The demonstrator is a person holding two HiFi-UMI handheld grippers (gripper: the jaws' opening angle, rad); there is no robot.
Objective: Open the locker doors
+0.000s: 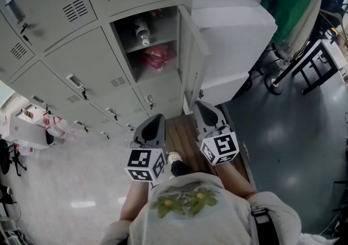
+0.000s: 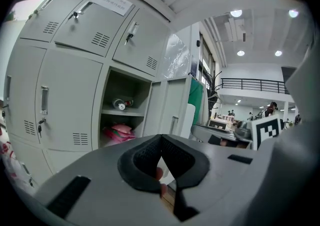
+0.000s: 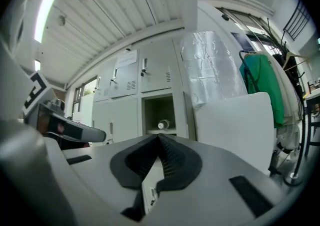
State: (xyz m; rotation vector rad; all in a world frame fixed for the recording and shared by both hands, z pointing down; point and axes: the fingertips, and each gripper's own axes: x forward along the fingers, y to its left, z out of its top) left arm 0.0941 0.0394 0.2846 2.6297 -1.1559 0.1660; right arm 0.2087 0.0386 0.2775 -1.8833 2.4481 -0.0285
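Both tongs are pinched shut on nothing: my left gripper (image 1: 154, 124) and right gripper (image 1: 204, 111). Upper centre, one pale grey metal locker door (image 1: 194, 56) stands open. The closed grey doors (image 1: 81, 73) lie upper left, nearer my left gripper, I judge.

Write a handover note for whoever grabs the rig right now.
Left gripper: fingers together, empty, touching nothing.
Right gripper: fingers together, empty, touching nothing.
Done: one locker door stands wide open, with a bottle above a pink bag inside.
Left: the closed doors beside, above and below it, several with keys hanging in them.
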